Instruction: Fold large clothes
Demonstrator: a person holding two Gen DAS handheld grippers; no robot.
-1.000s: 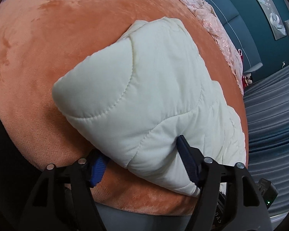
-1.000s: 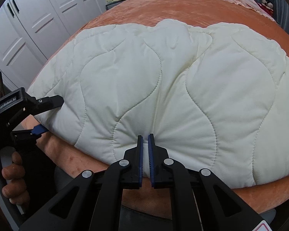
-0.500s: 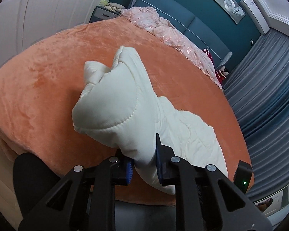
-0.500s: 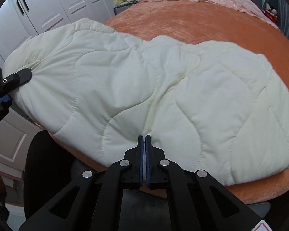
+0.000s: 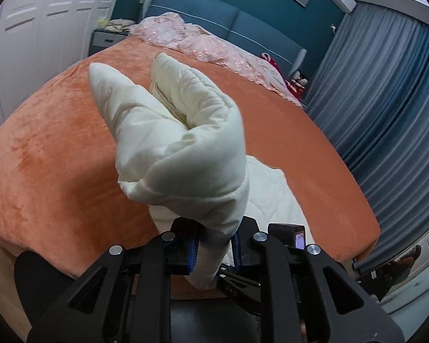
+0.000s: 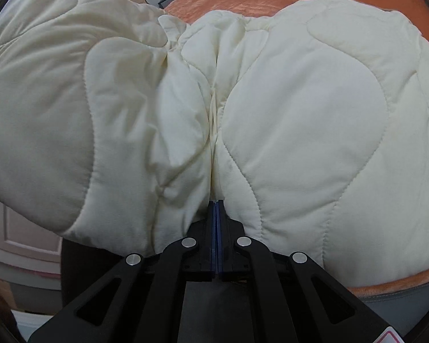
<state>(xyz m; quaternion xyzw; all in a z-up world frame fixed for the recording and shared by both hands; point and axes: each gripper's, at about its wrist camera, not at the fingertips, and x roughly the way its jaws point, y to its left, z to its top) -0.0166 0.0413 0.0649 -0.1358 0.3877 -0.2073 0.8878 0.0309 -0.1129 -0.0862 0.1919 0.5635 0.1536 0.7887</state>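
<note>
Left gripper (image 5: pixel 214 245): clamped on a bunched corner of the cream quilted garment (image 5: pixel 183 148), which stood up in a thick roll above the fingers.
Garment: the rest trailed down onto the orange bed cover (image 5: pixel 51 165), near the bed's front edge.
Right gripper (image 6: pixel 216 208): blue pads pressed together on a pinched crease of the same garment (image 6: pixel 300 120), which filled most of the view.
Background: pink bedding (image 5: pixel 214 48) lay by the blue headboard (image 5: pixel 243 25); grey curtains (image 5: pixel 391 100) hung at the right.

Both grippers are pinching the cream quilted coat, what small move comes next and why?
Probably carry the left gripper forward over the orange bed: it holds a bunched end of the coat raised, while the right gripper pins the near edge.
</note>
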